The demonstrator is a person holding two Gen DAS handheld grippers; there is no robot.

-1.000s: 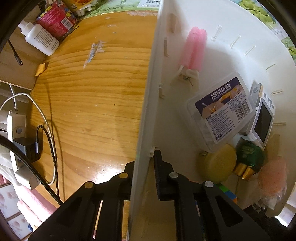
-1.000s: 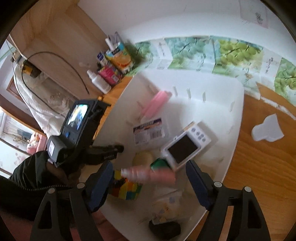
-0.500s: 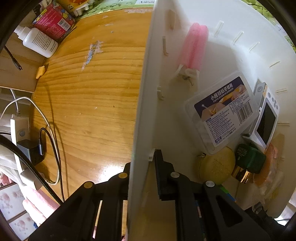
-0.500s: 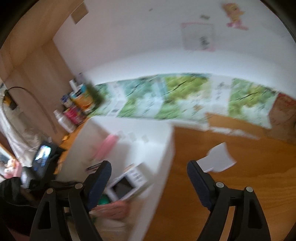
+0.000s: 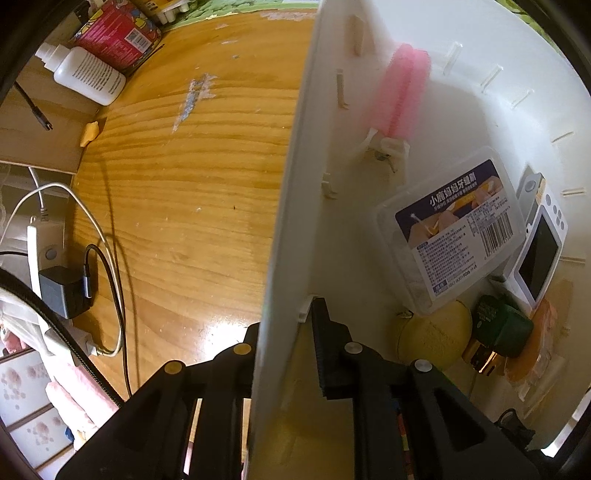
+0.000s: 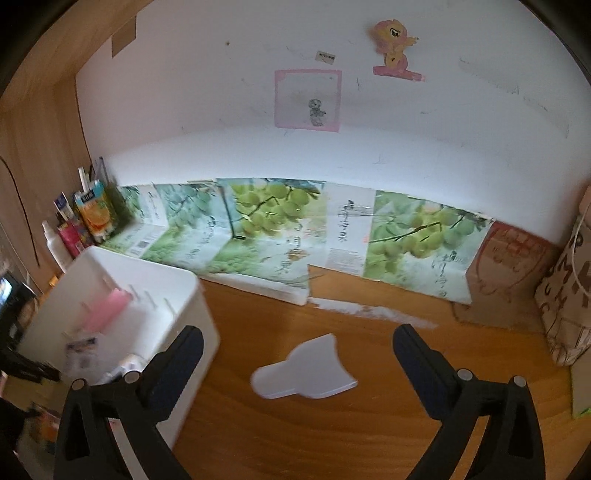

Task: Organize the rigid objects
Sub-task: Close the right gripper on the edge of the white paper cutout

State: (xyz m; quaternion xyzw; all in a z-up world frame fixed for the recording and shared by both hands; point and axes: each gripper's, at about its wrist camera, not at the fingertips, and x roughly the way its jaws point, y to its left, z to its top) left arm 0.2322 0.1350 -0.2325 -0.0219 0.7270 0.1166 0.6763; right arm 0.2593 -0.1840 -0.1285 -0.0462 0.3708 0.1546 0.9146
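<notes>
My left gripper point(image 5: 286, 332) is shut on the near wall of a white storage box point(image 5: 295, 155). Inside lie a pink brush point(image 5: 400, 92), a clear floss-pick case point(image 5: 454, 229), a small white camera point(image 5: 539, 247), a yellow round tin point(image 5: 436, 334), a dark green bottle point(image 5: 498, 326) and an orange packet point(image 5: 543, 332). In the right wrist view the box point(image 6: 159, 288) stands at the left. My right gripper point(image 6: 299, 339) is open and empty above the wooden desk, with a flat white plastic piece point(image 6: 303, 373) lying between its fingers.
A white bottle point(image 5: 88, 75), a red packet point(image 5: 118, 33) and a power strip with cables point(image 5: 55, 266) sit left of the box. Fruit-print cardboard point(image 6: 288, 229) lines the wall; a brown box point(image 6: 506, 266) and a paper bag point(image 6: 569, 288) stand at the right.
My right gripper has swung away from over the box, rightward and up, and now faces the desk and wall with the white piece below. The left gripper keeps its hold on the box wall.
</notes>
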